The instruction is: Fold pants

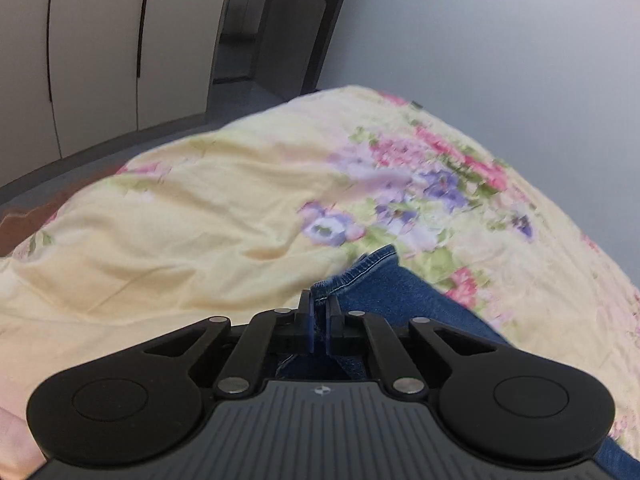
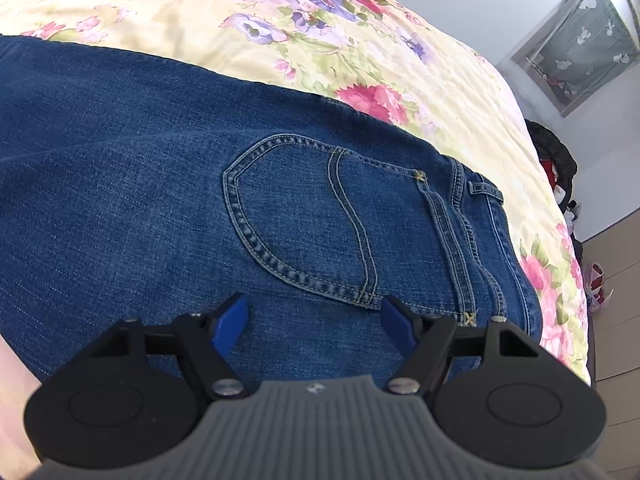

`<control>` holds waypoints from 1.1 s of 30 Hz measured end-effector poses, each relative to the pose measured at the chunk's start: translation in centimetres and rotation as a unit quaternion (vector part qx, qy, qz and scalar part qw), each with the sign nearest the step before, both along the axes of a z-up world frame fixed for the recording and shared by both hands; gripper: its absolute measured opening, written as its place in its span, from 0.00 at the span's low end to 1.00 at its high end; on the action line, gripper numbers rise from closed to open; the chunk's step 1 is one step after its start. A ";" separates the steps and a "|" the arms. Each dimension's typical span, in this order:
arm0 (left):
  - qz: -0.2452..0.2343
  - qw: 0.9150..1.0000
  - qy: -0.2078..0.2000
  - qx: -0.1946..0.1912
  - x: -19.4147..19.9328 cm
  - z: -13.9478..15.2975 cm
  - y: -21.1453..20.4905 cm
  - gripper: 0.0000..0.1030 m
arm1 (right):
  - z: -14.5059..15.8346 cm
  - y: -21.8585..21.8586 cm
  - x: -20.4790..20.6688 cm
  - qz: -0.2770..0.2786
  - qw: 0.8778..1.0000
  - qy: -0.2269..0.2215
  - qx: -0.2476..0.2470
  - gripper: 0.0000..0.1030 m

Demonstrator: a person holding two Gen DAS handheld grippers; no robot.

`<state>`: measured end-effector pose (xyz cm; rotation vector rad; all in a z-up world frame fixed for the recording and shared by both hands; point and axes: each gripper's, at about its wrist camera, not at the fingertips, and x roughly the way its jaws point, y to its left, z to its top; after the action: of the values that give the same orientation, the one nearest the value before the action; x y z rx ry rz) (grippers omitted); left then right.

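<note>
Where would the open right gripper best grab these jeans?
Probably the waistband end of the jeans, coming from the bed's edge: it is a thick, stitched edge lying flat on the floral bedspread. The right gripper hovers open just short of the back pocket.
</note>
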<state>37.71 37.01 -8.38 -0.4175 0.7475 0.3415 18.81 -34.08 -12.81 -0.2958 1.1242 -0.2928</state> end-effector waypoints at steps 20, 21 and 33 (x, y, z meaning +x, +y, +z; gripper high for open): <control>-0.056 0.990 0.056 0.116 0.2 -0.8 -6.2 0.36 | 4.5 -11.8 -1.1 -0.126 0.983 -0.088 0.100 0.53; -0.067 0.990 0.055 0.113 0.4 -0.8 -7.1 0.36 | 4.8 -13.4 -0.7 -0.143 0.979 -0.097 0.112 0.52; -0.092 0.982 0.087 0.142 3.8 -3.4 -13.0 0.33 | 2.2 -22.2 6.1 -0.183 0.942 -0.127 0.252 0.21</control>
<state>41.46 23.97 -11.79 -0.0484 0.8858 0.3069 24.96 -56.24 -10.62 0.4030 0.9536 -0.3473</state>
